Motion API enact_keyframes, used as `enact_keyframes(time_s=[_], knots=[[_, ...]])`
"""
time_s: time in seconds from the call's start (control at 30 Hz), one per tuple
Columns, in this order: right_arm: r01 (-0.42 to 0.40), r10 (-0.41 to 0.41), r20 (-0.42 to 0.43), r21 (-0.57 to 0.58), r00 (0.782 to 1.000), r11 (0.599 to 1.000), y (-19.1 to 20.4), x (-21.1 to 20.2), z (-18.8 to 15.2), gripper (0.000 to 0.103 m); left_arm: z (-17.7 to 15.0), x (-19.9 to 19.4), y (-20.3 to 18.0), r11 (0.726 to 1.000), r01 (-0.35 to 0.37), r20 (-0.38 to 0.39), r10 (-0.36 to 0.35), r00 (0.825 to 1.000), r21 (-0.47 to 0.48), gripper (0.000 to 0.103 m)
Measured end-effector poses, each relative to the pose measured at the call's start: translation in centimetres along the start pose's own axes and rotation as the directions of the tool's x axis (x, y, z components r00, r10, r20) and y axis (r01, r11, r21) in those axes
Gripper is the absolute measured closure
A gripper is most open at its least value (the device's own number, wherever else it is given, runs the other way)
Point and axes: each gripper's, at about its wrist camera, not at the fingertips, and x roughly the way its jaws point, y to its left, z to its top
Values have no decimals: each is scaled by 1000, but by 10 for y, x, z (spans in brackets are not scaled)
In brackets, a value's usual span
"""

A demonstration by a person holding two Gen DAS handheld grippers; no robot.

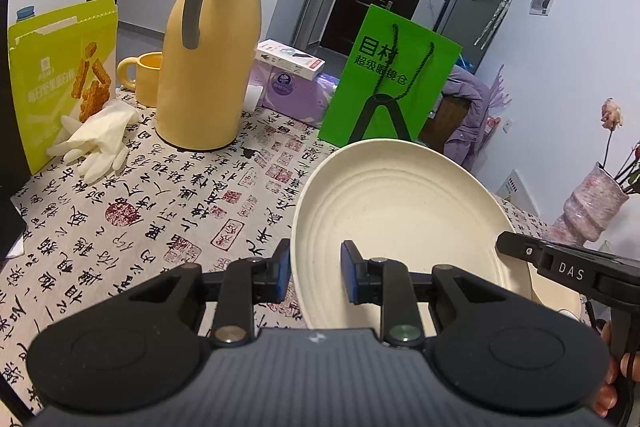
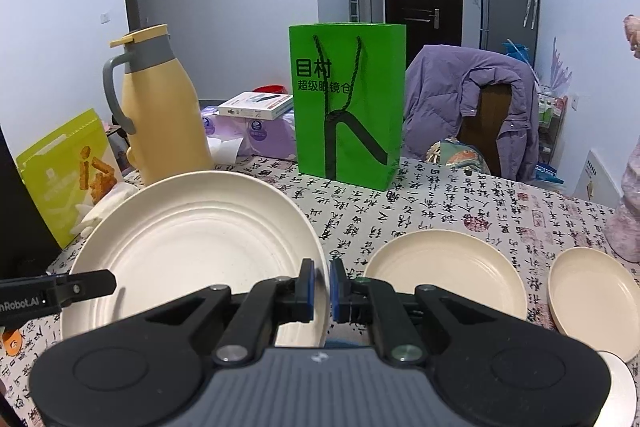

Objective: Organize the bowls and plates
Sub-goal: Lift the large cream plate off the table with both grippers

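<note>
A: Over the worktop (image 2: 460, 203), the large plate (image 2: 196, 251) hangs tilted, its right rim clamped in the right tongs (image 2: 321, 289). The left tongs (image 1: 315, 269) stand apart astride its left rim, not yet closed on it.

B: What could go wrong?

A: A one-edge pinch on a broad, smooth plate may let it pivot or slip onto the medium plate (image 2: 448, 271) just beside it.

B: And how does it look?

A: Cream, matte, faintly speckled, with concentric ridges. A small plate (image 2: 592, 307) lies further right.
</note>
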Motion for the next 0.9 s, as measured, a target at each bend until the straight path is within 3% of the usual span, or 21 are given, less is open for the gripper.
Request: enact_keyframes(time_s=[0.9], knots=[[37, -40, 41, 54, 998, 998, -18, -83, -45, 95, -38, -58, -39, 996, 25, 30, -28, 999, 82, 77]])
